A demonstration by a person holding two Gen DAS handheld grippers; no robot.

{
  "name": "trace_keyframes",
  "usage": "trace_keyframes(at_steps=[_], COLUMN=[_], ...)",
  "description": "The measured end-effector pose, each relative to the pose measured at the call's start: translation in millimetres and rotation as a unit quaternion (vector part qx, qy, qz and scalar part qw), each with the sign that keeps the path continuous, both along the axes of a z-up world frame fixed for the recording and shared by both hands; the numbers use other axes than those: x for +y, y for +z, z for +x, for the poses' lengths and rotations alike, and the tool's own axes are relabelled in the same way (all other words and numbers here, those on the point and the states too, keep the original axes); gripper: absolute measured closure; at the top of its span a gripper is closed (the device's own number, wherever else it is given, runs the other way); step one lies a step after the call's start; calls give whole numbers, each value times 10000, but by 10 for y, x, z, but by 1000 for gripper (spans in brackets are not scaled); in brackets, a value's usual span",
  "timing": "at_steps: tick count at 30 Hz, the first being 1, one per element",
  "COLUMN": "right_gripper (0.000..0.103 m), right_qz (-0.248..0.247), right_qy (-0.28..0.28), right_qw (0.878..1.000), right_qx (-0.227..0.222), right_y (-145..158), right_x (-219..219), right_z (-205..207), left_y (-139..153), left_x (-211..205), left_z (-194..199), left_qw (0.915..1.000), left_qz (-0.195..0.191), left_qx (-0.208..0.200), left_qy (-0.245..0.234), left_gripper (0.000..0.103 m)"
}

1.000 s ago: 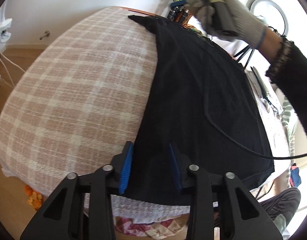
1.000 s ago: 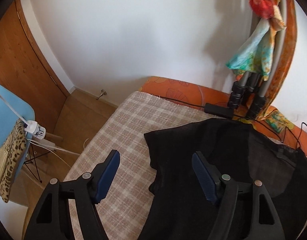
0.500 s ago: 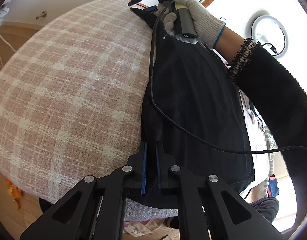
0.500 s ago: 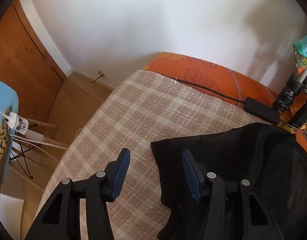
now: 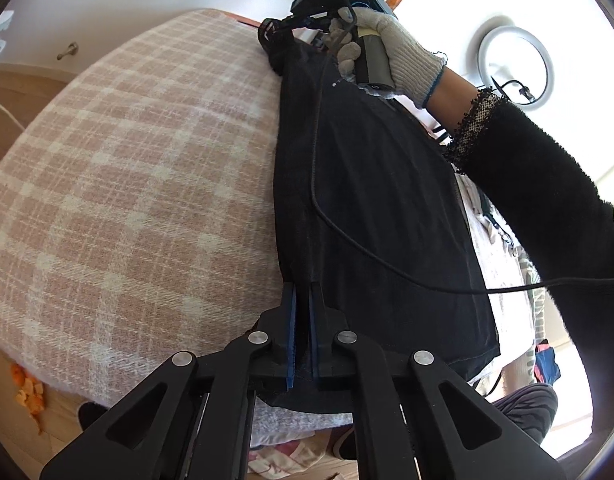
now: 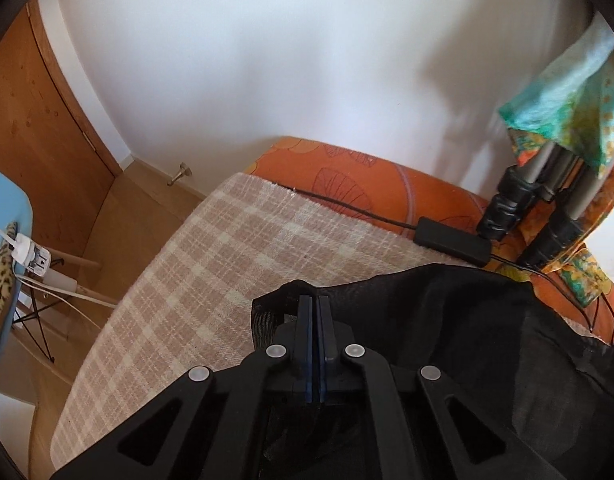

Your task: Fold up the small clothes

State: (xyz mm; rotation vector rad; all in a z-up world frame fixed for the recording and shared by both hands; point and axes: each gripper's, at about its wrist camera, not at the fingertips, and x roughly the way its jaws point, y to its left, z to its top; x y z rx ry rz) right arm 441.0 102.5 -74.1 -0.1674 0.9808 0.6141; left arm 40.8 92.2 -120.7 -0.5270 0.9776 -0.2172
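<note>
A black garment (image 5: 379,200) lies spread on the pink-and-cream plaid blanket (image 5: 139,168). My left gripper (image 5: 302,292) is shut on the garment's left edge near its near corner. My right gripper (image 6: 317,304) is shut on the garment's far left corner (image 6: 427,320); in the left wrist view it shows at the far end (image 5: 279,34), held by a gloved hand (image 5: 391,52). The cloth between the two grippers is drawn into a straight raised edge.
A black cable (image 5: 347,236) trails across the garment. An orange cushion (image 6: 367,176), a black adapter (image 6: 453,240) and tripod legs (image 6: 519,196) stand at the far edge. A blue chair (image 6: 3,216) and a wooden door (image 6: 35,120) are on the left.
Both grippers have closed on the garment's left edge, the left one first. The right gripper came down onto the far corner. The edge is now lifted and pulled taut.
</note>
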Motion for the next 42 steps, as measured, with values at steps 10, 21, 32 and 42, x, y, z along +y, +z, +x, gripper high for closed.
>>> trace_keyframes(at_steps=[10,21,32,42], right_gripper=[103,103,58,52], right_qz=[452,207,-424,199], right_qy=[-557,-1622,-1697,-1772], right_qw=[9973,9865,9846,9836], right_qx=[-153,124,-19,-266], right_y=[331,3,-72,392], right_x=[-781,-2015,-2198,-2980], right_z=[-7,-47,-51,-405], left_y=[207,122,136,293], left_x=[-420,-1183,-1284,-1351], left_z=[37,82,154,-36], left_qw=[9977,9865,9815,9814], left_qz=[21,211,276,559], left_qx=[-312,-152,-90,-601], left_qy=[-598,-1616,-1893,-1736], left_gripper=[100,101,99,86])
